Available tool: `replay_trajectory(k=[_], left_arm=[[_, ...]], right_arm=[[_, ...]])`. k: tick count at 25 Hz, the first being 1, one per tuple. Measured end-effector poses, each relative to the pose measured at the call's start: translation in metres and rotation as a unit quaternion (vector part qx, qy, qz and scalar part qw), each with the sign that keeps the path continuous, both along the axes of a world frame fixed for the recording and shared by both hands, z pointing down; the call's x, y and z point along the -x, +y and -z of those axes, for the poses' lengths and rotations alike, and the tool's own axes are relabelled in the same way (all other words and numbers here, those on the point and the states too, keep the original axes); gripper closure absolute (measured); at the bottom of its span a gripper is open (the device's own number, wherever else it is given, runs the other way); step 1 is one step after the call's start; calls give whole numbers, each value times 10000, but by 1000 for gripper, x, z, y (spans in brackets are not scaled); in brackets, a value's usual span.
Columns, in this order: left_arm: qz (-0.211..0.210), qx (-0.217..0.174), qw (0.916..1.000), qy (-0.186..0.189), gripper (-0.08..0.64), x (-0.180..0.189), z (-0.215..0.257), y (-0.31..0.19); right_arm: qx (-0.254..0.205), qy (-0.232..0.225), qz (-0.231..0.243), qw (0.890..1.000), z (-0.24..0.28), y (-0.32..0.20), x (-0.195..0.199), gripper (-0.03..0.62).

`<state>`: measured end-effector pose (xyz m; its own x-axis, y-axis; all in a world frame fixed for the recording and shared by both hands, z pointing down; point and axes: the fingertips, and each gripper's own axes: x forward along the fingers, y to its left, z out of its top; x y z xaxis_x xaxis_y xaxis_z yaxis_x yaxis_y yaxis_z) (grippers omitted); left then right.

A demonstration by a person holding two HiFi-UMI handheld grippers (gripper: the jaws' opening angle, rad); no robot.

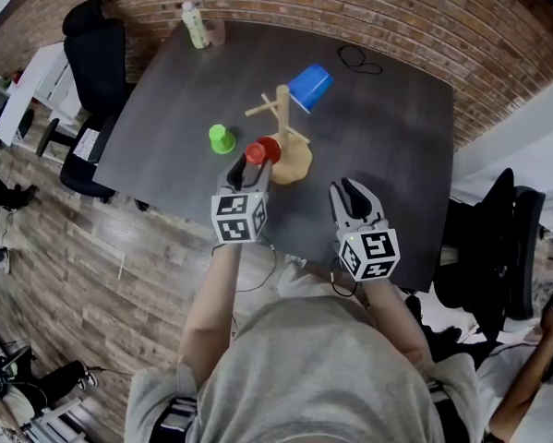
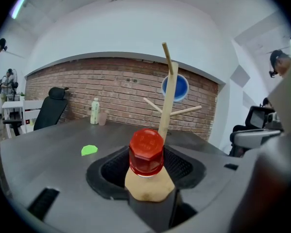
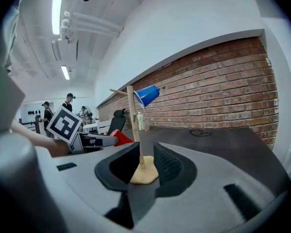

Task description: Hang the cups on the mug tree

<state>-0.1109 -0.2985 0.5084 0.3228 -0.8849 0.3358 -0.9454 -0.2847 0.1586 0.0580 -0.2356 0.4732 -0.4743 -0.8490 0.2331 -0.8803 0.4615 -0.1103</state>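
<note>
We have the dark bench (image 1: 378, 137) under everything, and the wooden mug tree (image 1: 283, 129) stands near its middle on a pale rounded base, so we place the rest from that tree. Our left tool (image 1: 250, 166) reaches in from the tree's near side, a little to its left. Its jaws are set fairly wide and clamped on the red cup, one pad on each side. Our right tool (image 1: 346, 192) sits on the tree's near side too, but off to the right and apart from it. Its jaws stand at a narrow gap with nothing gripped, and in the right gripper view the tree's base shows farther off through that gap. The blue cup (image 1: 309, 87) hangs tilted on a peg high on the tree's far right side. The red cup (image 1: 263, 149) lies at the very tips of the left tool, its flat bottom turned back toward the tool. It is low down, just left of the trunk and over the edge of the base, on none of the pegs. We cannot tell whether it touches the tree. The green cup (image 1: 222, 138) rests on the bench to the tree's left, clear of the tree and of both tools.
</note>
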Motion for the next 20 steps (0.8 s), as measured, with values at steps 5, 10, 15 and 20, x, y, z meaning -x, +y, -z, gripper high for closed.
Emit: replay_trajectory(k=[5, 10, 15, 20], left_arm=[[-26, 66, 10000, -34, 354, 2, -5, -3], [-98, 13, 9999, 76, 333, 7, 2, -3], [-43, -128, 9997, 225, 308, 21, 15, -2], [106, -116, 9998, 102, 308, 44, 17, -7]], right_arm=[[1, 12, -11, 10000, -1, -2, 3, 503], [-13, 21, 10, 10000, 1, -5, 8, 503], [-53, 19, 72, 10000, 3, -10, 18, 503], [-74, 37, 167, 9998, 3, -17, 29, 503]])
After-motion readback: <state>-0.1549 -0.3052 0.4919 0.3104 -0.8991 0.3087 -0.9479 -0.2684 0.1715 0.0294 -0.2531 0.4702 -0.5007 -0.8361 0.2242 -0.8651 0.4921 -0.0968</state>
